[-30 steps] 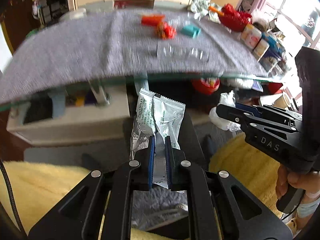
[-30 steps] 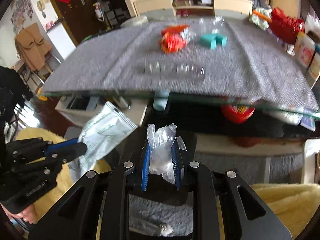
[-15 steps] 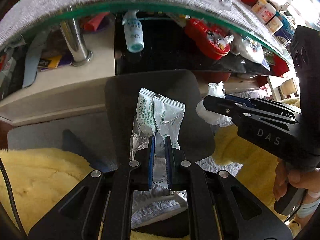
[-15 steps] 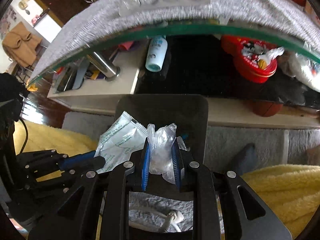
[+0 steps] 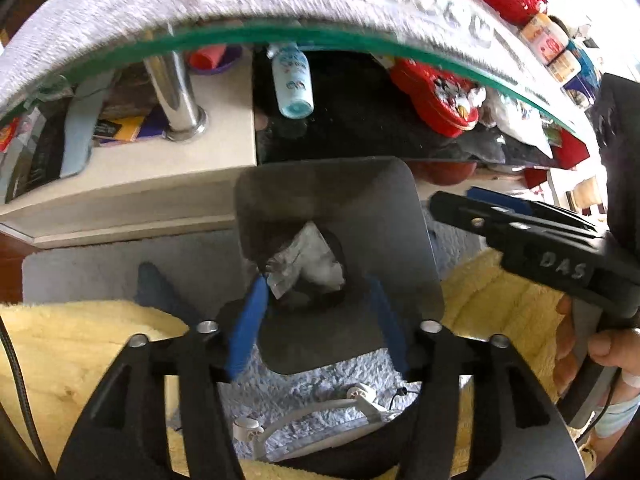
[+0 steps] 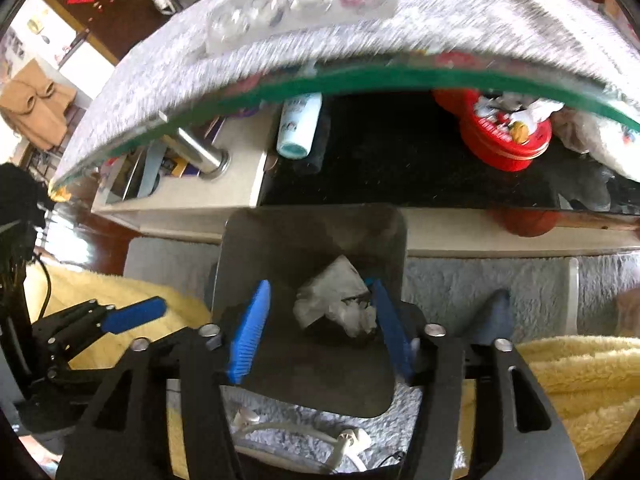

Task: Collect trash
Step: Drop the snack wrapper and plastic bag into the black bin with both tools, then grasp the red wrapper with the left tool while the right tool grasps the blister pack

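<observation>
A dark grey trash bin (image 5: 400,240) stands on the floor under the table edge; it also shows in the right wrist view (image 6: 312,232). My left gripper (image 5: 318,292) is open above the bin, and the silver foil wrapper (image 5: 308,258) lies inside it. My right gripper (image 6: 320,308) is open above the same bin, with crumpled clear plastic and the wrapper (image 6: 336,300) lying inside. The right gripper appears in the left wrist view (image 5: 520,232), the left gripper in the right wrist view (image 6: 132,316). A clear blister tray (image 6: 296,4) lies on the grey table cloth.
A glass table edge (image 5: 320,36) with grey cloth hangs overhead. Below it sit a white bottle (image 5: 294,88), a red tin (image 5: 436,96) and a chrome leg (image 5: 176,96). Yellow fleece (image 5: 80,352) flanks the bin. A white cable (image 5: 320,408) lies on the grey rug.
Both grippers opened over the bin. The foil wrapper and the clear plastic dropped from the jaws into the bin. Both views tilted slightly lower toward the bin.
</observation>
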The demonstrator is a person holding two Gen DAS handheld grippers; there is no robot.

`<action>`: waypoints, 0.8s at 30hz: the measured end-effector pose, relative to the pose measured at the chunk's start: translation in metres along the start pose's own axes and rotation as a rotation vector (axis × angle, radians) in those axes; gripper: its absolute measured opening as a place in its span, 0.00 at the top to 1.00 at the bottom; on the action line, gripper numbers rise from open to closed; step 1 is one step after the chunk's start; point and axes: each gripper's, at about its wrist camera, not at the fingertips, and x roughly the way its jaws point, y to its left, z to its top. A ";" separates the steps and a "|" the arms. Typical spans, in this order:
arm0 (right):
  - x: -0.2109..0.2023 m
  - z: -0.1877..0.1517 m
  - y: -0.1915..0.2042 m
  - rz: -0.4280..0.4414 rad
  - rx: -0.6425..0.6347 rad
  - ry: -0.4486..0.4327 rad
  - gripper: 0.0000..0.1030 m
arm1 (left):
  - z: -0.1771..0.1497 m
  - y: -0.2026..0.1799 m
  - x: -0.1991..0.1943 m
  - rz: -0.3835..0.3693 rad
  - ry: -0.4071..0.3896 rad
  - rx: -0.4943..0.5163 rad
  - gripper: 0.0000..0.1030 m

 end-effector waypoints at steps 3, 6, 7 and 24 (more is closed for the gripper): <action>-0.019 0.007 -0.006 -0.034 0.008 -0.051 0.22 | 0.006 0.004 -0.016 0.021 -0.037 -0.001 0.38; -0.045 0.018 -0.009 -0.054 -0.007 -0.120 0.21 | 0.016 0.008 -0.036 0.038 -0.082 -0.002 0.34; -0.052 0.023 -0.008 -0.067 -0.017 -0.144 0.21 | 0.019 0.008 -0.041 0.039 -0.091 -0.004 0.33; -0.044 0.114 0.012 -0.119 -0.226 -0.168 0.12 | 0.113 0.011 -0.097 0.047 -0.197 -0.047 0.29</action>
